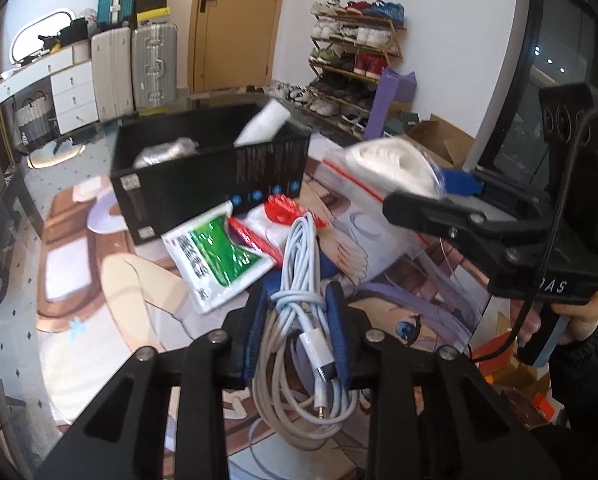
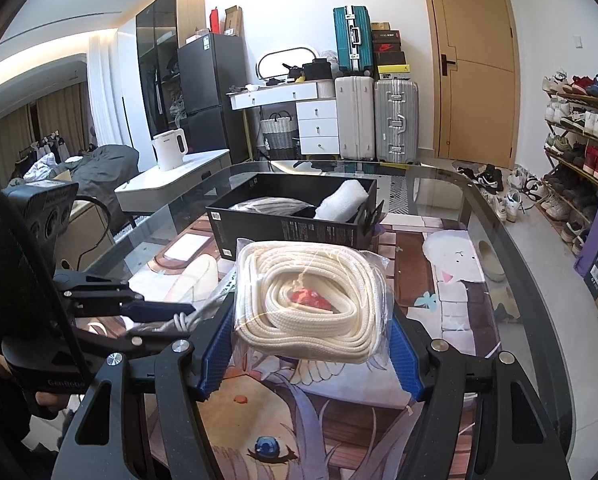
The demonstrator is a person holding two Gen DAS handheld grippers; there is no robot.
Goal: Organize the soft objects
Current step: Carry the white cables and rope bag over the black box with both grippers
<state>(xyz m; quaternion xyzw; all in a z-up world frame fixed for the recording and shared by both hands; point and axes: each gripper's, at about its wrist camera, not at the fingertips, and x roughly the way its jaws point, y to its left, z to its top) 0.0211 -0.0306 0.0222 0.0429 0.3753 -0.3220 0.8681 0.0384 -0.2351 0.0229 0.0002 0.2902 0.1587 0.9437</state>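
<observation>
A lived-in home, likely a bedroom or studio flat: a shoe rack (image 2: 583, 136) packed with sneakers at three o'clock, suitcases (image 2: 379, 120) stacked beside a wooden door (image 2: 475, 60) at twelve, a white dresser (image 2: 299, 116) with an oval mirror (image 2: 287, 60), a dark fridge (image 2: 207, 92), an electric kettle (image 2: 169, 148), and a glass-topped table (image 2: 499, 216) at centre.

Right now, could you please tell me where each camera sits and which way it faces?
Left wrist: on the left gripper, shut on a cable, facing the box; the right gripper shows.
Right wrist: on the right gripper, holding a bagged rope, facing the box; the left gripper shows.
Shared: box, door, suitcases.
</observation>
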